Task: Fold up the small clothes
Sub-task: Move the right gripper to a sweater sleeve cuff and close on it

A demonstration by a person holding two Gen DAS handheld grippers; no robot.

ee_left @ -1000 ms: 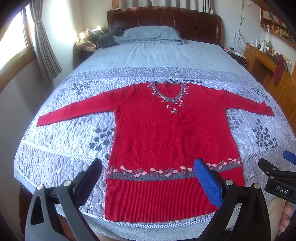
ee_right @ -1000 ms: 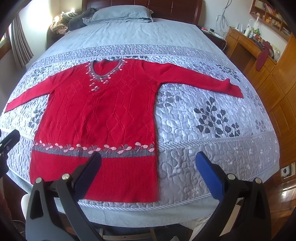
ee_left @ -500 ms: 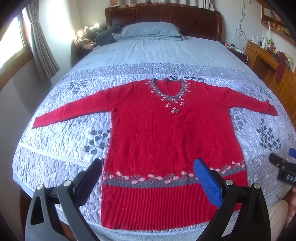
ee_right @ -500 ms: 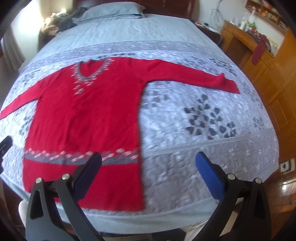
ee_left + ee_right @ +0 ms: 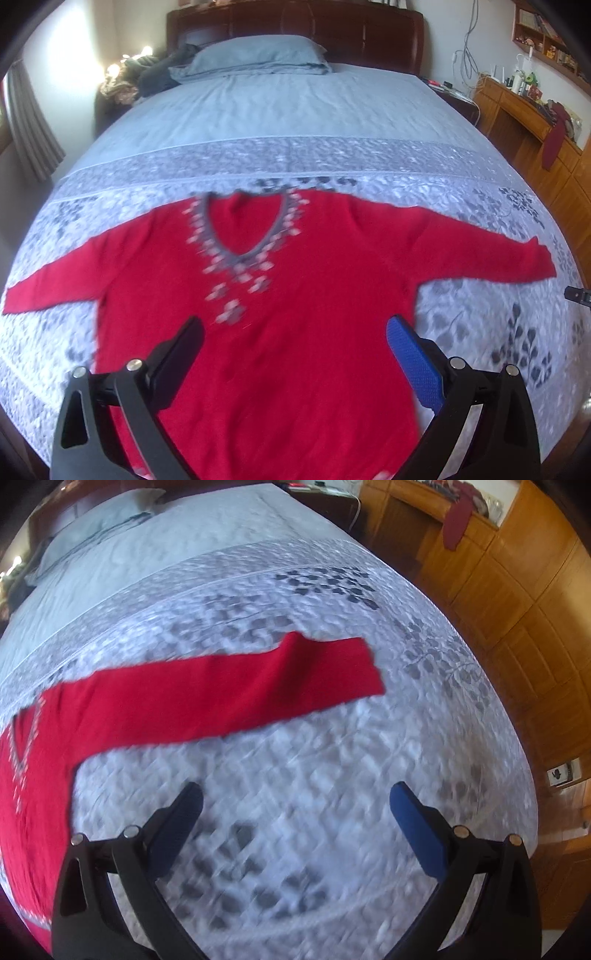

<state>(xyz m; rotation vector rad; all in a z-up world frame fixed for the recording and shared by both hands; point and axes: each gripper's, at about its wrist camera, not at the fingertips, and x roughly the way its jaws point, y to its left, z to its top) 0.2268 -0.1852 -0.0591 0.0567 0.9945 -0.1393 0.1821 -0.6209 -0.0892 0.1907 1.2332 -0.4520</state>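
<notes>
A red knit sweater (image 5: pixel 295 314) with a grey flowered V-neck lies flat, face up, on the bed, both sleeves spread out. My left gripper (image 5: pixel 295 343) is open and empty, hovering over the sweater's chest below the neckline. My right gripper (image 5: pixel 295 808) is open and empty above the bare quilt, just short of the sweater's right sleeve (image 5: pixel 258 690), whose cuff (image 5: pixel 354 668) lies ahead. The sweater's hem is out of view. The right gripper's tip (image 5: pixel 578 295) shows at the left wrist view's right edge.
The grey leaf-patterned quilt (image 5: pixel 498 332) covers the bed's near half, plain blue sheet and a pillow (image 5: pixel 255 55) beyond, with a dark headboard. Wooden cabinets (image 5: pixel 517 590) run along the right side. A curtain (image 5: pixel 29 122) hangs at the left.
Both grippers have moved forward over the bed. The left went from the hem up to the chest. The right swung right toward the sleeve. Both stayed open.
</notes>
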